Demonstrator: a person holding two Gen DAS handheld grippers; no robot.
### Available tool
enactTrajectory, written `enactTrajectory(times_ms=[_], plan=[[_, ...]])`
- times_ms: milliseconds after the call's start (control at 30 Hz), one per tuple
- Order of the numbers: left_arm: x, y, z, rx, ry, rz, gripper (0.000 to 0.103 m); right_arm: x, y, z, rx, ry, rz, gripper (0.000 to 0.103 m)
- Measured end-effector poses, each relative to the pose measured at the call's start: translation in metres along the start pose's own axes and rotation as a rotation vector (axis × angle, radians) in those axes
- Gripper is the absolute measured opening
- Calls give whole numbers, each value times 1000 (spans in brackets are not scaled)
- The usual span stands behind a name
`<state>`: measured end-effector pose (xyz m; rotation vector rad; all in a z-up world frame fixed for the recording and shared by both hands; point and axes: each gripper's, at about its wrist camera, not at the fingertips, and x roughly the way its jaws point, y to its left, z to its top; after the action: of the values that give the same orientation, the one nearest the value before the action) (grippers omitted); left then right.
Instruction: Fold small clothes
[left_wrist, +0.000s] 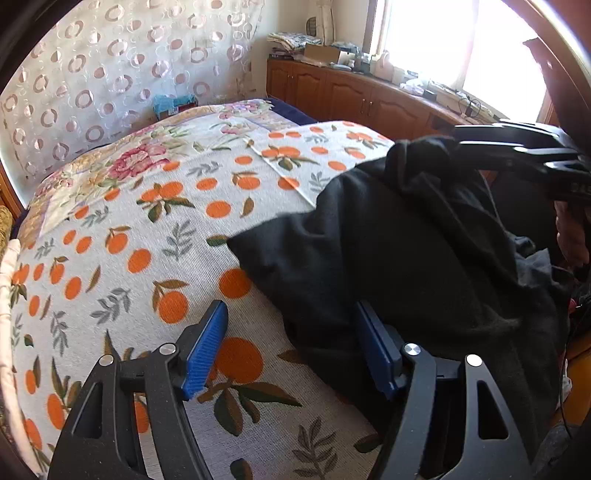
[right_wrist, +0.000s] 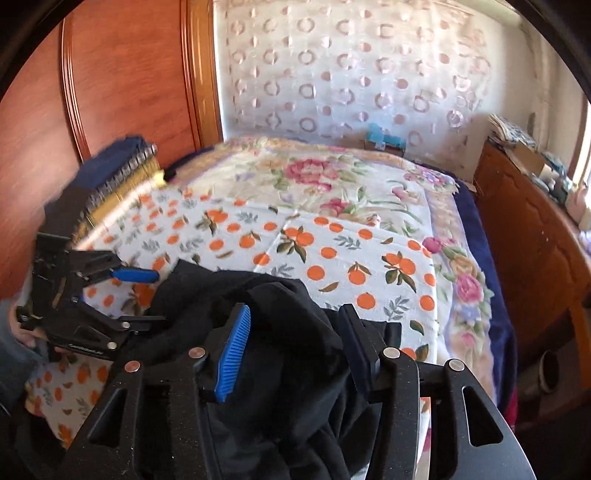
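A black garment (left_wrist: 406, 240) lies crumpled on the orange-print bedspread (left_wrist: 147, 229), near its front right corner. My left gripper (left_wrist: 290, 308) hovers open over the bed; the cloth's edge lies against its right finger and the left pad is bare. In the right wrist view the garment (right_wrist: 207, 291) is bunched up between the fingers of my right gripper (right_wrist: 294, 310). Its jaws stand apart and the blue left pad shows free of the cloth. The left gripper (right_wrist: 157, 297) is at the garment's left edge. The right gripper (left_wrist: 460, 144) reaches the cloth's raised far end.
A floral blanket (right_wrist: 314, 173) covers the far half of the bed. A wooden headboard (right_wrist: 122, 81) and a dark stack (right_wrist: 122, 173) stand on the left. A cluttered wooden cabinet (left_wrist: 351, 92) runs under the window. A circle-print curtain (left_wrist: 110, 55) hangs behind.
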<state>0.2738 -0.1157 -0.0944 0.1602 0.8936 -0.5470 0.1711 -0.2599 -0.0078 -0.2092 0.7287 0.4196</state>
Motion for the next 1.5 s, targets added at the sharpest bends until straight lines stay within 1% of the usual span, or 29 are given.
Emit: enactTrajectory(times_ms=[33, 133, 167, 200, 233, 300, 333, 400, 433, 500, 600, 633, 733, 800, 833, 867, 900, 933, 1067, 1200, 1367, 1433, 1467, 1500], plan=[[0, -1, 0, 6, -7, 6, 74, 8, 2, 0, -10, 23, -9, 51], [2, -4, 0, 20, -1, 20, 75, 23, 4, 2, -55, 71, -32, 51], [2, -5, 0, 24, 2, 22, 76, 28, 1, 4, -52, 82, -29, 37], [3, -5, 0, 27, 3, 24, 76, 29, -2, 4, -45, 85, -20, 14], [3, -6, 1, 29, 5, 25, 77, 29, -6, 4, -45, 86, -14, 7], [4, -7, 1, 34, 8, 27, 79, 26, -17, 12, -49, 72, -78, 7], [4, -7, 1, 36, 8, 29, 79, 25, -27, 11, -16, 78, -105, 7], [4, -7, 0, 35, 7, 28, 79, 25, -43, 7, 50, 105, -111, 7], [4, -7, 1, 34, 7, 27, 79, 25, -47, 3, 57, 110, -119, 7], [4, -7, 0, 36, 7, 30, 79, 15, -47, -4, 64, 94, -132, 8], [4, -7, 0, 34, 7, 27, 79, -2, -43, -11, 108, 66, -151, 13], [4, -7, 0, 32, 7, 25, 79, -10, -41, -13, 124, 52, -148, 14], [4, -7, 0, 33, 7, 26, 79, -30, -28, -23, 138, 39, -93, 25], [4, -7, 0, 29, 5, 22, 79, -35, -16, -32, 119, 50, -63, 35], [5, -7, 0, 29, 5, 21, 79, -39, -11, -38, 113, 62, -48, 38], [5, -6, 0, 28, 5, 20, 79, -45, -9, -44, 113, 71, -38, 43], [4, -6, 0, 27, 4, 19, 79, -48, -5, -51, 115, 90, -27, 44], [4, -5, 0, 22, 2, 13, 79, -52, -2, -57, 114, 110, -15, 44], [-3, 0, 1, -12, -8, 11, 79, -63, 1, -72, 106, 141, 3, 44], [-31, 2, 2, -37, -72, 10, 79, -66, -5, -85, 128, 170, 6, 44], [-54, 1, -4, -52, -108, 5, 79, -63, -5, -94, 155, 203, 27, 44], [-58, -2, -8, -47, -115, 8, 79, -65, -5, -97, 154, 196, 33, 44], [-60, -5, -9, -44, -118, 12, 79, -66, -5, -96, 159, 194, 39, 38], [-61, -8, -10, -42, -118, 16, 79, -67, -5, -98, 161, 186, 46, 18]])
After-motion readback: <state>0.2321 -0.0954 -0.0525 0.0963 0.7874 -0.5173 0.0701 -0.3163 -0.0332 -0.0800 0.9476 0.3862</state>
